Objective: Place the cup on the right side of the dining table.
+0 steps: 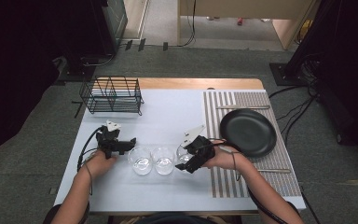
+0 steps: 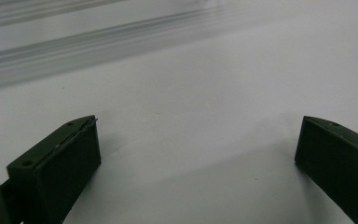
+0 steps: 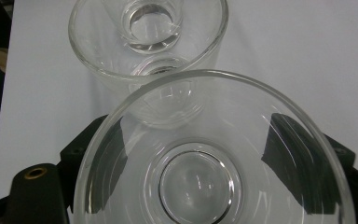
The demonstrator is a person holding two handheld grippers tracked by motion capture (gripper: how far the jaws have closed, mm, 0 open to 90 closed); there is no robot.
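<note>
Your right gripper (image 1: pixel 184 164) is clamped on a clear glass bowl (image 1: pixel 184 153), the rightmost of three sitting in a row near your edge of the white table (image 1: pixel 168 112). In the right gripper view you can see both black jaws through the glass, one on each side of the held bowl (image 3: pixel 214 154), pressed against its wall. Just past it sits the middle bowl (image 3: pixel 149 32), and their rims overlap in that view, though I can't tell if they're actually touching.

From the high view the middle bowl (image 1: pixel 163 160) and the left bowl (image 1: pixel 141 160) sit side by side, rims pretty much together.

Your left gripper (image 1: pixel 129 143) hangs just beside the left bowl, pointing toward it. Its jaws stand wide apart, and in the left gripper view (image 2: pixel 196 149) there's just bare white tabletop between them, so it's not gripping anything.

Other stuff on the table: a black wire rack (image 1: pixel 112 95) at the far left corner, and a striped placemat (image 1: pixel 223 182) on the right side with a black plate (image 1: pixel 248 132) on it. The plate is near your right hand (image 1: pixel 221 158) but apart from the bowls. There's a pale utensil (image 1: pixel 242 107) on the mat beyond the plate and another one (image 1: pixel 274 171) on the near side of it, too small to tell what kind.
</note>
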